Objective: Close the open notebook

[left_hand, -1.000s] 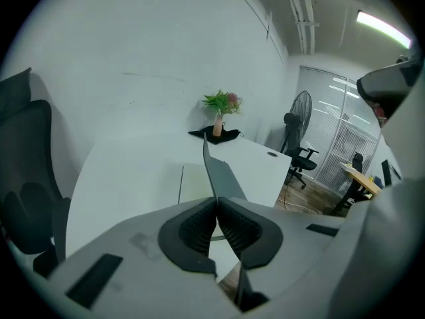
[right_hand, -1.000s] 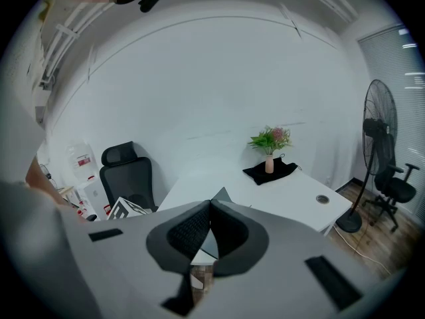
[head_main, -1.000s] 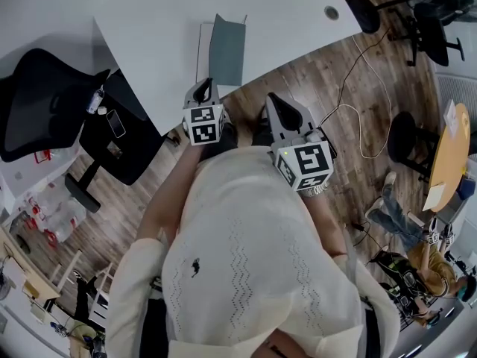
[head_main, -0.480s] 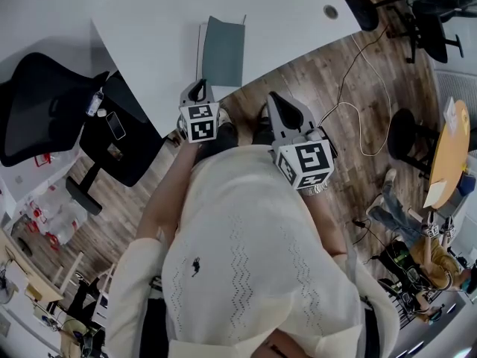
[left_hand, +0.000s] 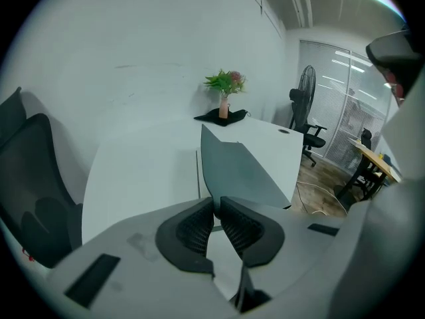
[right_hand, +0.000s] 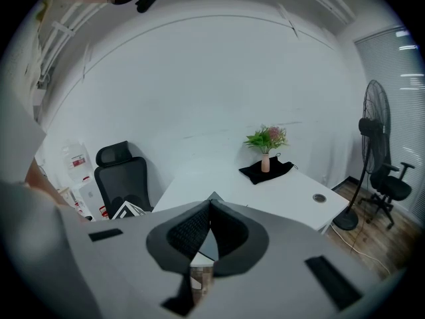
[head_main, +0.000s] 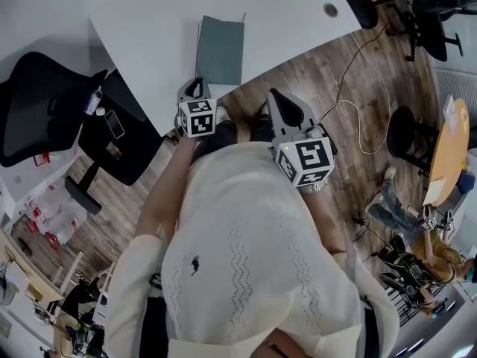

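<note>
We are just parting our left gripper (left_hand: 216, 202) narrowly, nothing pinched, at the notebook (head_main: 221, 51) on the tabletop's (head_main: 149, 21) near edge, while our right gripper (right_hand: 209, 205) is closed, empty.

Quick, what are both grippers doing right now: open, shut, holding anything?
Left gripper: jaws have just been opening, now a crack apart, nothing between them.
Right gripper: jaws shut, empty.

Left gripper (left_hand: 216, 203) opening; notebook cover (head_main: 220, 49) seemingly lower
</note>
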`<action>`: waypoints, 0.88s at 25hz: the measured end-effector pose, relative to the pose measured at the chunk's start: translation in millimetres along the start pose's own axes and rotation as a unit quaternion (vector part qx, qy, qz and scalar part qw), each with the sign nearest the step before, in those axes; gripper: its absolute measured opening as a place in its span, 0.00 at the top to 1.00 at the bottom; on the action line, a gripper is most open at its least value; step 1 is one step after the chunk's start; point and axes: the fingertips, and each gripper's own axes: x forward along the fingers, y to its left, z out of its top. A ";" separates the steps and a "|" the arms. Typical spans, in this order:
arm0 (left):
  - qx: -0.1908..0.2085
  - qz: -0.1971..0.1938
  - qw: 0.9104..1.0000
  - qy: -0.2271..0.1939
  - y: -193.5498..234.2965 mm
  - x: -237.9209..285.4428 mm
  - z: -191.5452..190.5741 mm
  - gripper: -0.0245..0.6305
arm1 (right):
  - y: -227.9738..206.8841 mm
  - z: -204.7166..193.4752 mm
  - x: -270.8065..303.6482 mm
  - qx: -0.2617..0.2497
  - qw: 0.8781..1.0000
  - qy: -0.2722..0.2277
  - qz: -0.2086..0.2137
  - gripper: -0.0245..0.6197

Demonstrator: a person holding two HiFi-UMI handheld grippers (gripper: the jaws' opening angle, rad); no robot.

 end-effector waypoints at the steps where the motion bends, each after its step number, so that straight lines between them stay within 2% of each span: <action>1: -0.003 0.001 1.000 0.003 1.2 1.3 -1.5 0.91 | -1.1 -0.1 -0.4 0.001 1.000 0.000 -0.002 0.96; 17: -0.032 0.005 0.998 0.051 7.5 17.9 -16.9 0.89 | -7.9 0.0 -0.2 0.000 1.000 0.006 -0.011 0.96; 22: -0.029 0.002 0.998 0.062 7.4 22.1 -22.2 0.89 | -8.6 0.0 0.9 -0.001 1.000 0.008 -0.012 0.96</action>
